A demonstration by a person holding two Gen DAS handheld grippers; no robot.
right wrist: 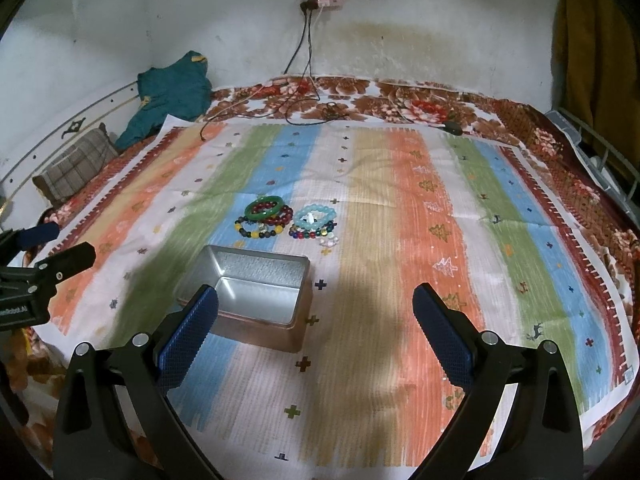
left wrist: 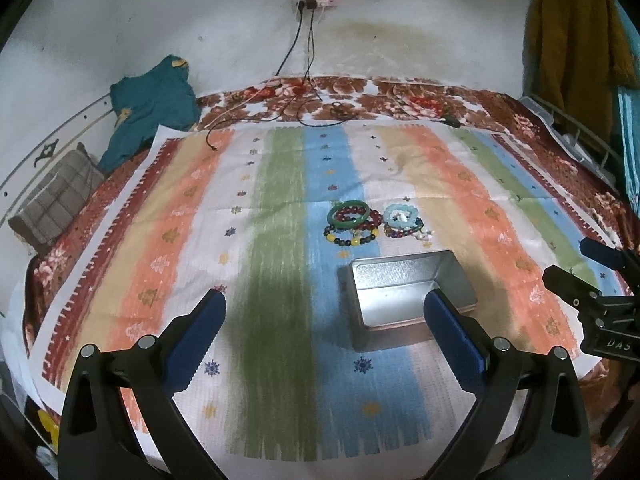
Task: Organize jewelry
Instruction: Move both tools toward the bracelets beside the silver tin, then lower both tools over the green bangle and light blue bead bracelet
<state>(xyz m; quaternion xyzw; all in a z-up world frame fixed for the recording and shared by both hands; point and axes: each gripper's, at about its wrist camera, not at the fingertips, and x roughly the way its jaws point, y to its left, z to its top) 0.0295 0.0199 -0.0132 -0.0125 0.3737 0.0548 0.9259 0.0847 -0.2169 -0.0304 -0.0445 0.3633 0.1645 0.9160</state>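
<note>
Both my grippers, left gripper [left wrist: 324, 312] and right gripper [right wrist: 316, 308], hang spread wide, holding nothing. Bracelets [right wrist: 286, 222] lie heaped just beyond the open tin [right wrist: 256, 276]. Beads look light, slippery, strung loose; green bangle [right wrist: 266, 207] rigid, likely brittle. I'd pinch 1 rim.

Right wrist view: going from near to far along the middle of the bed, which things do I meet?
Metal tin → bracelets → black cables → wall socket.
</note>
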